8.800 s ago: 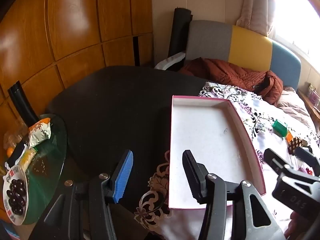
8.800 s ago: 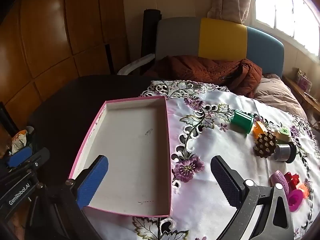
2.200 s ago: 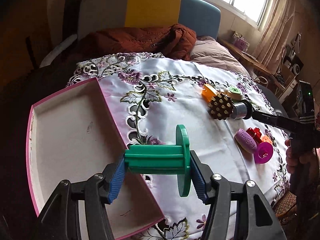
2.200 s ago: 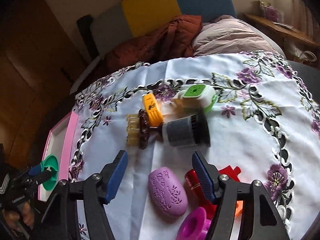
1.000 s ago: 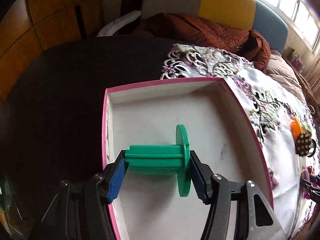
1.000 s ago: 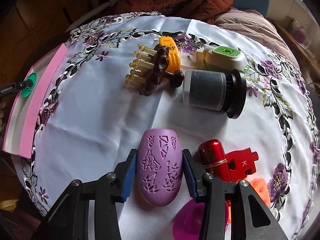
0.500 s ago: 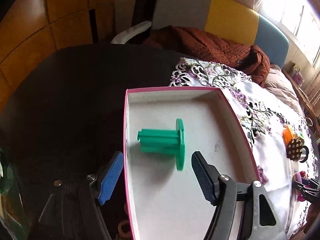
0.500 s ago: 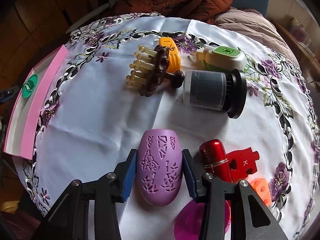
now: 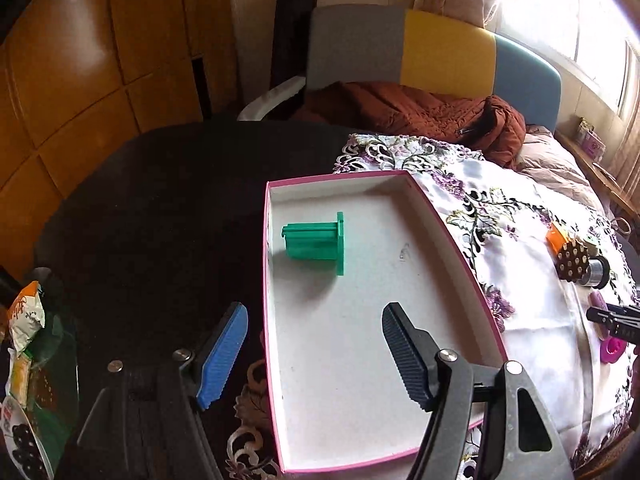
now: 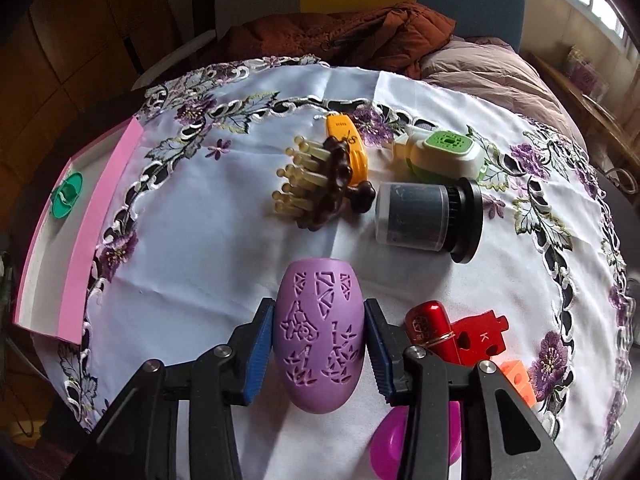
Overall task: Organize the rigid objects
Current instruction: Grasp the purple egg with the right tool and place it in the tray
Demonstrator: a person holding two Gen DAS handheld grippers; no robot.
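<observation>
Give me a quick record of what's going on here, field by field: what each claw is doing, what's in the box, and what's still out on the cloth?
Left gripper: open, empty, above the near end of the box
Right gripper: shut on the purple egg-shaped piece
Pink-edged box: holds only the green spool, lying on its side
On the tablecloth: brown bristle brush, orange piece, green-and-white gadget, grey cylinder, red pieces, magenta cup
Progress: one item boxed
</observation>
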